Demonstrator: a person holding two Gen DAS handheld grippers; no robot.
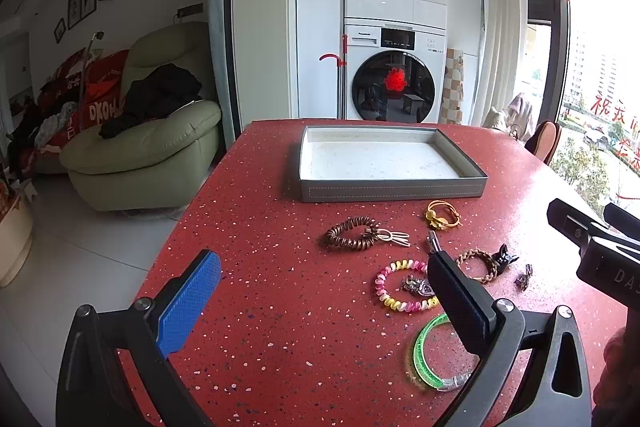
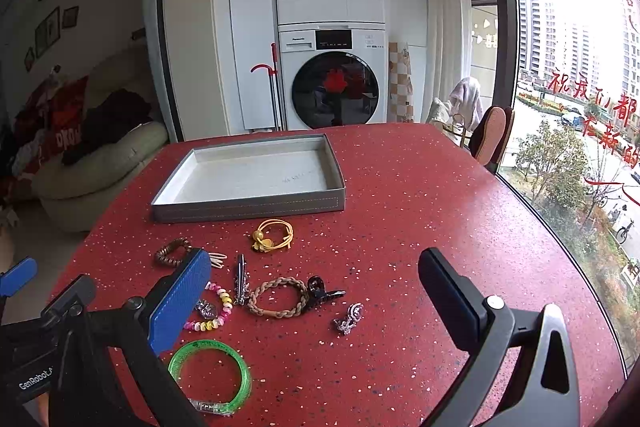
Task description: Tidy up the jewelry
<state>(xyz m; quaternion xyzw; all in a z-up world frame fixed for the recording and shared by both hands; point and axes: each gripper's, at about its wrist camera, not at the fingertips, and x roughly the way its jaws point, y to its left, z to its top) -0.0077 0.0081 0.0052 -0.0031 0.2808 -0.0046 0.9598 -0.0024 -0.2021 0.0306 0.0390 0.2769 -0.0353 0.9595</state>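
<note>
Red speckled table [image 2: 400, 187] fills both views, with stacked washers [image 2: 332, 27] behind it and a window to the right. On the far side sits a grey tray [image 2: 248, 205] with a pale lining, and nothing lies in it. All the jewelry is loose on the table in front of the tray, so the sorting looks not yet begun; every piece is left to move.

Nearest the tray lies a yellow cord band [image 2: 273, 235]. To its left is a brown coil band [image 1: 352, 233] beside a pale clip [image 1: 396, 237]. Closer in are a pink-and-yellow coil band [image 1: 404, 287] ringed around a small silver piece [image 1: 418, 286], a narrow metal clip [image 2: 240, 279], a braided band [image 2: 278, 297] touching a black claw clip [image 2: 322, 291], and a sparkly clip [image 2: 349, 318] set apart to the right. Closest lies a green bangle [image 2: 210, 375] with a clear clasp.

Left gripper [image 1: 316, 303] hovers over the near table, its jaws wide apart and holding nothing. Right gripper [image 2: 316, 303] likewise stands with jaws apart and empty, above the scattered pieces.
</note>
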